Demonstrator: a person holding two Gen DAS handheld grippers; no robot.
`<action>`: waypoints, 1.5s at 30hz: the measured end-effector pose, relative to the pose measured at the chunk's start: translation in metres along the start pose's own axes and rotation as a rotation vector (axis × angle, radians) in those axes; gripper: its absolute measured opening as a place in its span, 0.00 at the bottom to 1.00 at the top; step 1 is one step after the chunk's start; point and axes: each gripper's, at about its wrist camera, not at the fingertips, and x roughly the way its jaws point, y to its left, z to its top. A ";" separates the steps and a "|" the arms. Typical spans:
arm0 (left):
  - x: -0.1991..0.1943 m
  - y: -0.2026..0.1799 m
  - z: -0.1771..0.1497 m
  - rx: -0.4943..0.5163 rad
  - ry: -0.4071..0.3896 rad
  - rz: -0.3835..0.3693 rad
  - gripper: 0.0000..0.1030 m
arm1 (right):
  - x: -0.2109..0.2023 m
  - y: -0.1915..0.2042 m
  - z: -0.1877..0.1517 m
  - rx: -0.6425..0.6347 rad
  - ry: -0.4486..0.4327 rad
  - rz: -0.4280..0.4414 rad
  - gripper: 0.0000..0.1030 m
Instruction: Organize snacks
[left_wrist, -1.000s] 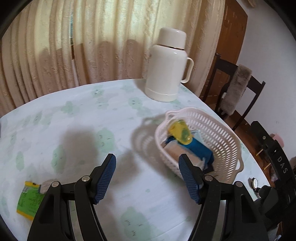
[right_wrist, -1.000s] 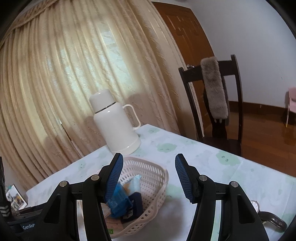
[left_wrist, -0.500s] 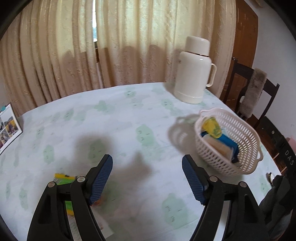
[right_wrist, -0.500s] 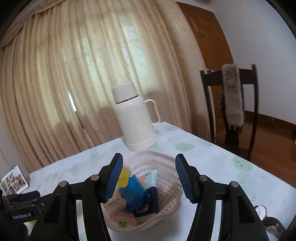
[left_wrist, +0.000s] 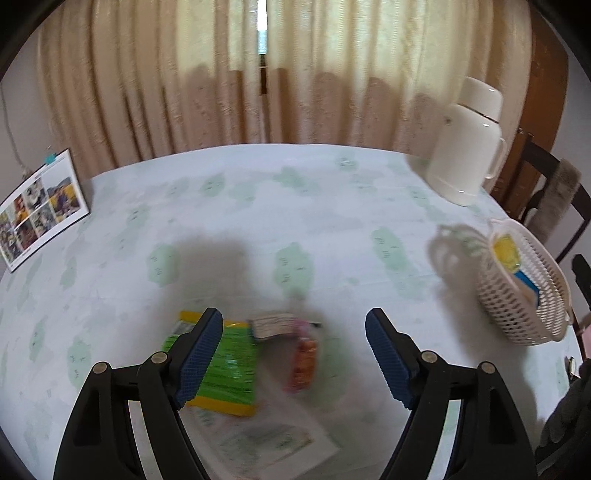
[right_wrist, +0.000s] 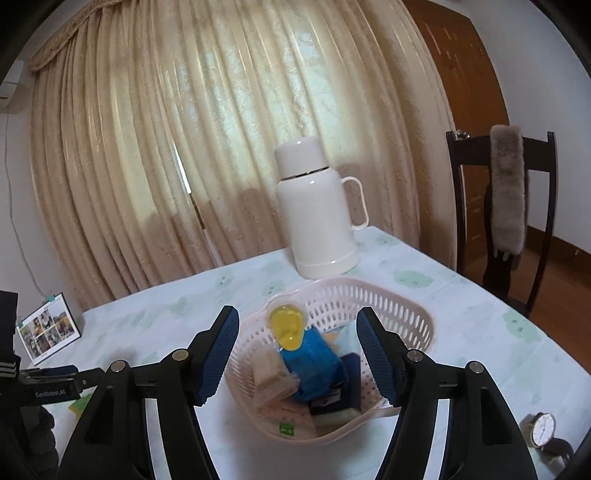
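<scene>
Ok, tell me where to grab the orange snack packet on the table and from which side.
Take the orange packet across its narrow middle, coming down from above with the left gripper, whose jaws stand empty over it. It lies flat, its length running away from the camera, so the long edges face the pads. The green-and-yellow packet lies just to its left; keep that finger clear. The blur hides finer detail.

One basket (right_wrist: 391, 295), one thermos (right_wrist: 317, 221), two hand-held grippers, one watch (right_wrist: 543, 430).
</scene>
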 end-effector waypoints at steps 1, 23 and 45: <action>0.001 0.006 -0.001 -0.003 0.002 0.006 0.74 | 0.000 0.000 0.000 -0.001 0.002 0.002 0.65; 0.040 0.045 -0.022 -0.014 0.112 0.050 0.74 | 0.003 0.022 -0.011 -0.050 0.076 0.200 0.65; 0.031 0.058 -0.019 -0.040 0.062 0.073 0.43 | 0.005 0.057 -0.028 -0.184 0.140 0.285 0.65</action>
